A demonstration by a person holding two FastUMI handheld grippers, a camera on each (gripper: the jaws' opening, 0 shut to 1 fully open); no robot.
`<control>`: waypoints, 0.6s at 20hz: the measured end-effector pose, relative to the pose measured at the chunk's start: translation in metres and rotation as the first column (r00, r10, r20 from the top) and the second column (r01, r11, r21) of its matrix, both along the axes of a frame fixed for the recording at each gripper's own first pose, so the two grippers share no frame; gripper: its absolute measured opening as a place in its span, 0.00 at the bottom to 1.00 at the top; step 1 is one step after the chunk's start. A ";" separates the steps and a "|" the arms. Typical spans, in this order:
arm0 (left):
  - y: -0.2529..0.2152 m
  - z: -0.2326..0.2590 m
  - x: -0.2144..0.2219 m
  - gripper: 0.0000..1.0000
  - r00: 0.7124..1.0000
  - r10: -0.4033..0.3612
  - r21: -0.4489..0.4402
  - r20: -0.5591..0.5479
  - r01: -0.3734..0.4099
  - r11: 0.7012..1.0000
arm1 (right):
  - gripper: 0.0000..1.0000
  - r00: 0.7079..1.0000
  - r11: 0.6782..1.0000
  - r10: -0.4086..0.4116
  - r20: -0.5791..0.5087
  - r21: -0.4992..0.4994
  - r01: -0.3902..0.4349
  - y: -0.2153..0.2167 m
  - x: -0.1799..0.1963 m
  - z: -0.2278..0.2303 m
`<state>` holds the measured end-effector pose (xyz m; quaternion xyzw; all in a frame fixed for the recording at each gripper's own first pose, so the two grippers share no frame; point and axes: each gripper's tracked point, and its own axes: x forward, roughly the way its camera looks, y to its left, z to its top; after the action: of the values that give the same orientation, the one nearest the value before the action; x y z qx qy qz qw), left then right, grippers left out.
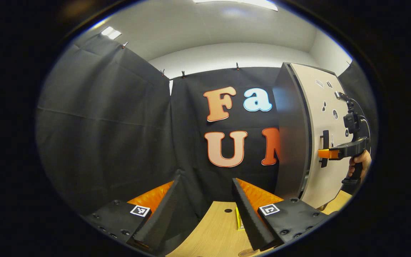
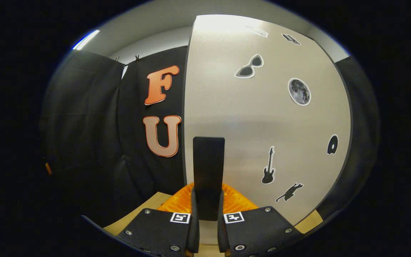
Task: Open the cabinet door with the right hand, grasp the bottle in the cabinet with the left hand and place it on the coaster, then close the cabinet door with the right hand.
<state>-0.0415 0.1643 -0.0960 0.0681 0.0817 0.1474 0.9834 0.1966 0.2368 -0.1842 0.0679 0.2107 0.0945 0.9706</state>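
Note:
The cabinet [image 1: 293, 135] stands on the right of the table, with a dark side panel and a beige door [image 2: 262, 117] carrying stickers. My right gripper [image 2: 207, 194] is shut on the door's upright black handle [image 2: 208, 160]. In the left gripper view, that right gripper [image 1: 325, 154] sits at the handle [image 1: 325, 137], held by a hand [image 1: 359, 166]. The door looks shut or barely ajar. My left gripper [image 1: 206, 178] hovers open over the table with nothing between its fingers. The cabinet's inside is hidden.
The light wooden table [image 1: 216, 232] runs below my left gripper, with a small yellow object [image 1: 239, 219] on it between the fingers. Black cloth walls close the booth behind and to the left of the cabinet.

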 end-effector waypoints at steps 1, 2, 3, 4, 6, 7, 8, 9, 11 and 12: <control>-0.006 -0.003 0.000 0.95 1.000 -0.005 0.002 -0.002 0.005 1.000 | 0.20 1.000 1.000 0.018 0.009 0.016 -0.018 0.000 -0.004 0.003; -0.016 -0.005 -0.007 0.95 1.000 -0.013 0.003 -0.006 0.013 1.000 | 0.20 0.999 0.999 0.035 0.019 0.029 -0.036 0.000 -0.009 0.006; -0.024 -0.009 -0.010 0.95 1.000 -0.023 0.006 -0.014 0.023 1.000 | 0.20 0.998 0.998 0.049 0.030 0.036 -0.050 -0.001 -0.016 0.009; -0.030 -0.015 -0.009 0.95 0.999 -0.033 0.005 -0.020 0.033 0.999 | 0.20 0.997 0.998 0.059 0.043 0.034 -0.061 -0.003 -0.021 0.011; -0.043 -0.022 -0.003 0.97 0.998 -0.058 -0.010 -0.023 0.058 0.998 | 0.20 0.995 0.997 0.074 0.063 0.027 -0.076 -0.006 -0.025 0.014; -0.051 -0.026 0.001 0.94 0.997 -0.070 -0.019 -0.028 0.070 0.997 | 0.20 0.994 0.996 0.079 0.069 0.029 -0.081 -0.007 -0.027 0.015; -0.058 -0.029 0.003 0.95 0.996 -0.081 -0.026 -0.033 0.080 0.996 | 0.20 0.993 0.996 0.088 0.073 0.028 -0.090 -0.008 -0.028 0.015; -0.064 -0.030 0.003 0.95 0.995 -0.089 -0.032 -0.034 0.088 0.996 | 0.20 0.992 0.995 0.095 0.080 0.031 -0.098 -0.008 -0.030 0.016; -0.077 -0.034 0.003 0.95 0.994 -0.105 -0.039 -0.040 0.103 0.994 | 0.20 0.991 0.993 0.103 0.090 0.042 -0.107 -0.010 -0.034 0.019; -0.080 -0.035 0.002 0.97 0.993 -0.113 -0.040 -0.042 0.111 0.993 | 0.20 0.990 0.993 0.105 0.097 0.041 -0.109 -0.011 -0.036 0.019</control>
<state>-0.0399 0.0840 -0.1314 0.0572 0.1022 0.0888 0.9891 0.1602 0.2256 -0.1651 0.0744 0.1654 0.1545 0.9712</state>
